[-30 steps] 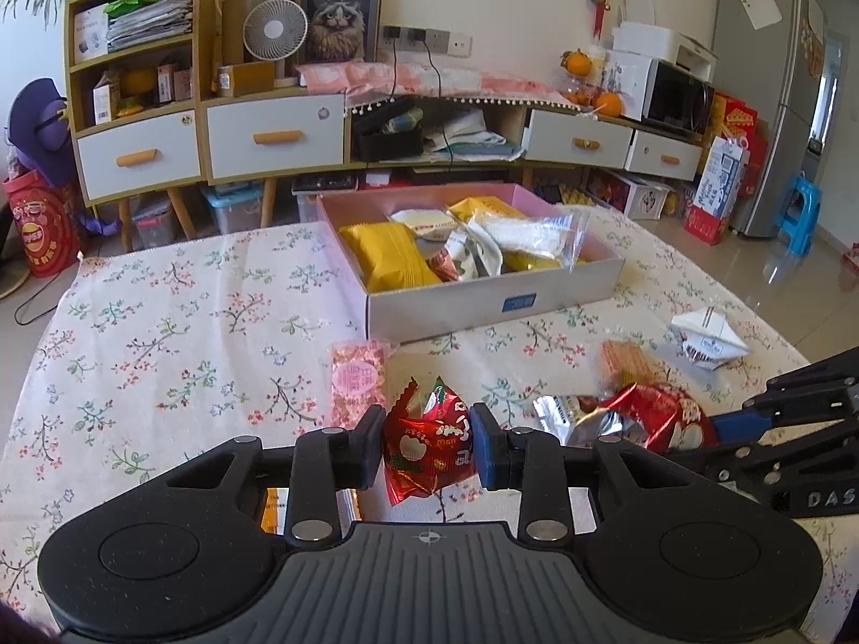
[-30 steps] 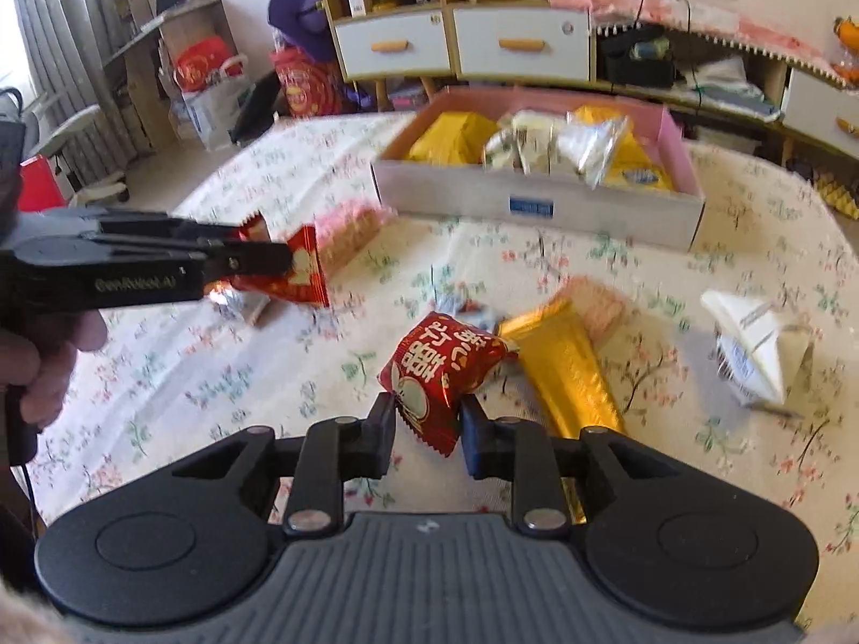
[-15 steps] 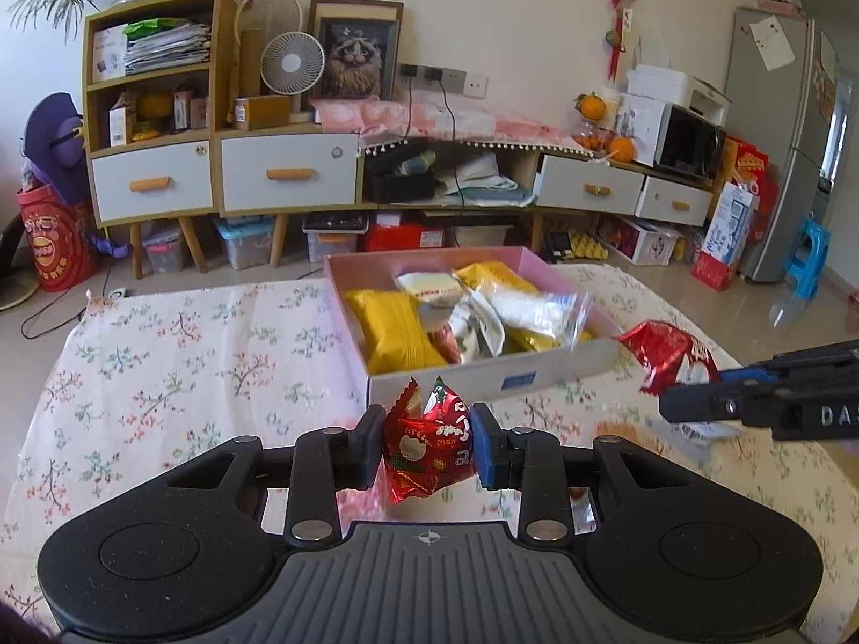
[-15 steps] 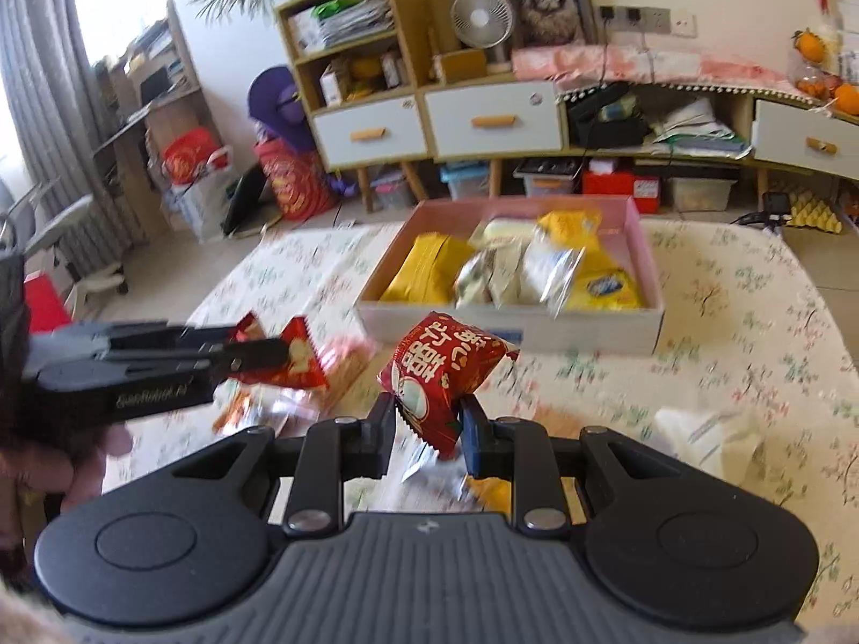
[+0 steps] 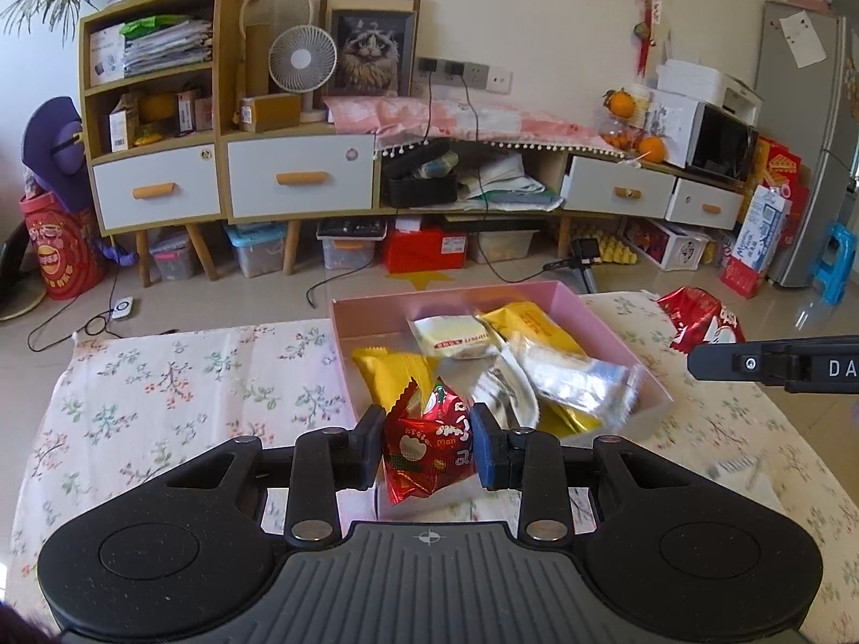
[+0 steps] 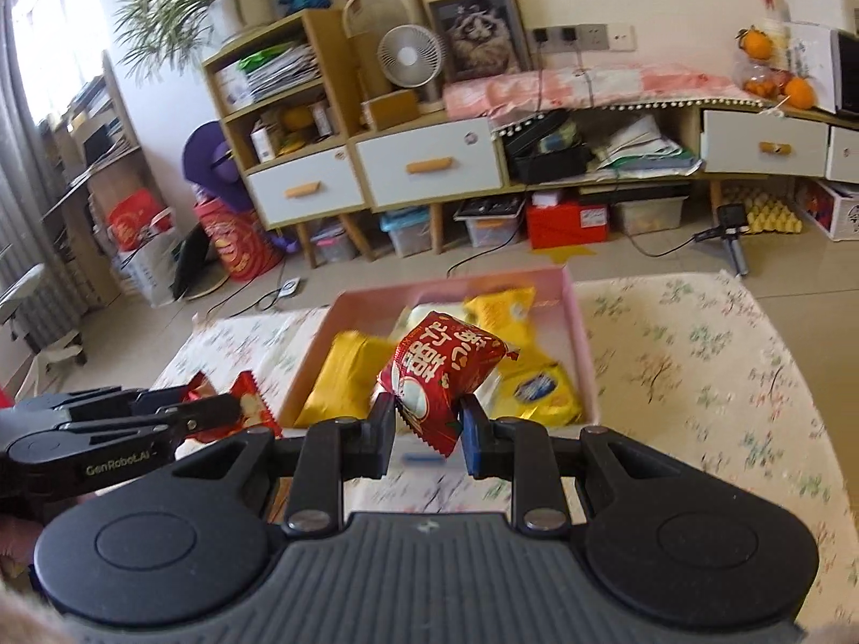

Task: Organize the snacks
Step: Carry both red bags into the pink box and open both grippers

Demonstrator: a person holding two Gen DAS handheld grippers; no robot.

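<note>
Gripping a red foil snack packet [image 5: 429, 445] between its pads, the left gripper [image 5: 429, 448] hangs above the near edge of the floral tablecloth [image 5: 177, 392]. Its partner, the right gripper [image 6: 428, 429], is clamped on a second red snack bag [image 6: 437, 375]. Just beyond both, the pink box [image 5: 343, 333] holds yellow, silver and white packets. Farther back, drawers line the wall.
</note>
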